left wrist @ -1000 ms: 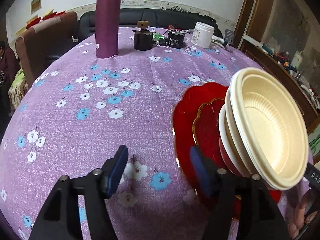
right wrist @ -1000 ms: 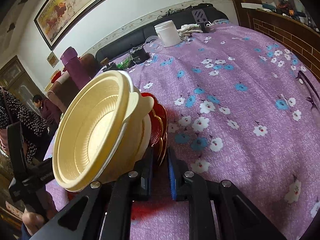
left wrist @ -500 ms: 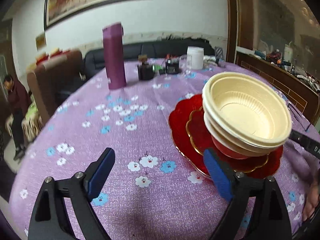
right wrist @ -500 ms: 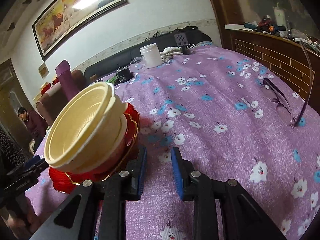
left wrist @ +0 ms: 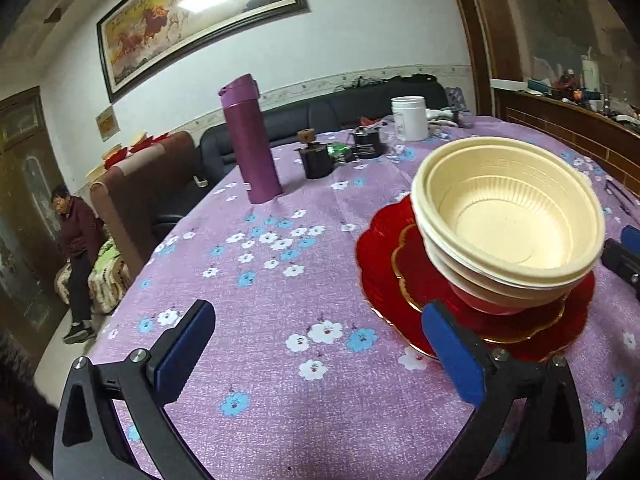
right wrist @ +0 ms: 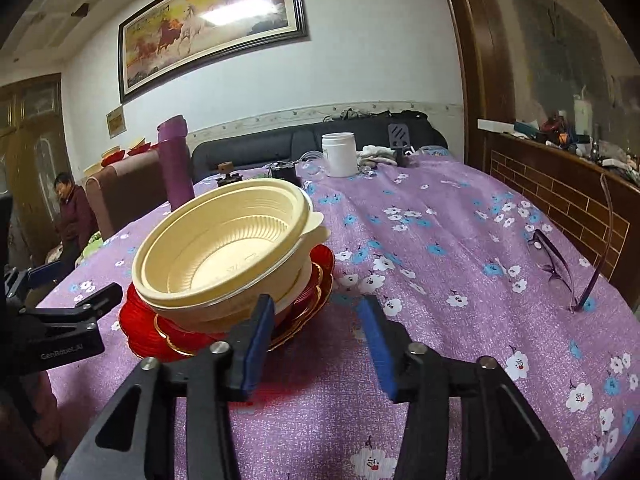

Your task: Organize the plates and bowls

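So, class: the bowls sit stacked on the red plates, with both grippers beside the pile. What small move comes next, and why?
Probably draw both grippers back. The bowls rest on the red plates, and the left gripper and right gripper are opening with nothing between their pads.

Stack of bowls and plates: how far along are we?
Looks nearly done: the cream bowls sit nested over a red bowl on two red plates, resting on the purple tablecloth. In hand: nothing; the left tongs and right tongs are both opening, clear of the stack. Left: I see no other loose dishes on the table.
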Tool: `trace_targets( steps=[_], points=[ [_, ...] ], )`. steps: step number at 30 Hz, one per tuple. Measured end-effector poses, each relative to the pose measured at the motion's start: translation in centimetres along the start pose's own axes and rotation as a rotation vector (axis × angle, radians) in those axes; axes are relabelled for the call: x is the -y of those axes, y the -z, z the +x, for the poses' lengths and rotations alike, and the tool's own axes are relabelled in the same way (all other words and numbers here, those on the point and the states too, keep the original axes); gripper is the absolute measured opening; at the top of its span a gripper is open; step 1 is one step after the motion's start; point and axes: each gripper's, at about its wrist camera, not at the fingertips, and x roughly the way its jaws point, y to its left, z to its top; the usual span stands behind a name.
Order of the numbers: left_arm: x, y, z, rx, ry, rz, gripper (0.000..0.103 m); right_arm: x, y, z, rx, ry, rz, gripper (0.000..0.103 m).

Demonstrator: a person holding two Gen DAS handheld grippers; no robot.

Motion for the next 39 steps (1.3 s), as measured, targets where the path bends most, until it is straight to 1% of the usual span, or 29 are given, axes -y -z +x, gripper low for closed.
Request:
trace_targets(
  steps=[1, 3, 4, 5, 6, 8, 11, 16, 18, 19, 20, 25, 28, 31, 39],
  points=[
    [-0.2, 0.0, 0.0, -0.004, 0.014, -0.006, 0.103, -0.1, 0.0, 0.0, 0.001, -0.007, -0.005, 0.061],
    [-0.6, 0.0, 0.4, -0.038, 0.016, -0.021, 0.103, 0.1, 0.1, 0.0, -0.001, -0.01, 0.001, 0.064],
    [-0.8, 0.1, 0.6, -0.049, 0.018, -0.026, 0.103, 0.2, 0.1, 0.1, -0.003, -0.013, 0.007, 0.067],
    [-1.0, 0.0, 0.8, -0.055, 0.019, -0.036, 0.103, 0.3, 0.0, 0.1, -0.005, -0.014, 0.012, 0.072],
    [-1.3, 0.0, 0.8, -0.054, 0.015, -0.051, 0.103, 0.3, 0.0, 0.1, -0.006, -0.016, 0.017, 0.073],
    [-1.7, 0.1, 0.7, -0.056, 0.01, -0.069, 0.103, 0.5, 0.1, 0.0, -0.002, -0.014, 0.026, 0.08],
    [-1.8, 0.0, 0.9, -0.069, 0.009, -0.067, 0.103, 0.3, 0.1, -0.1, 0.003, -0.002, 0.027, 0.086],
    [-1.8, 0.1, 1.0, -0.08, 0.013, -0.063, 0.103, 0.5, 0.0, -0.1, 0.003, 0.002, 0.036, 0.091],
    [-1.8, 0.2, 1.1, -0.086, 0.014, -0.064, 0.103, 0.5, 0.0, -0.2, 0.008, 0.008, 0.039, 0.095],
    [-1.9, 0.2, 1.1, -0.088, 0.014, -0.065, 0.103, 0.5, 0.0, -0.3, 0.013, 0.01, 0.039, 0.101],
    [-1.9, 0.2, 1.1, -0.089, 0.016, -0.066, 0.103, 0.5, 0.0, -0.4, 0.018, 0.011, 0.038, 0.103],
    [-2.0, 0.2, 1.2, -0.098, 0.025, -0.068, 0.103, 0.5, 0.0, -0.7, 0.009, 0.015, 0.043, 0.103],
    [-2.1, 0.2, 1.2, -0.102, 0.03, -0.069, 0.103, 0.3, 0.0, -0.6, -0.009, 0.009, 0.022, 0.103],
    [-2.0, 0.3, 1.3, -0.107, 0.032, -0.068, 0.103, 0.2, -0.1, -0.7, 0.001, 0.008, 0.013, 0.103],
    [-2.0, 0.3, 1.3, -0.112, 0.037, -0.066, 0.103, 0.1, 0.0, -0.3, -0.009, -0.007, 0.004, 0.103]
  ],
)
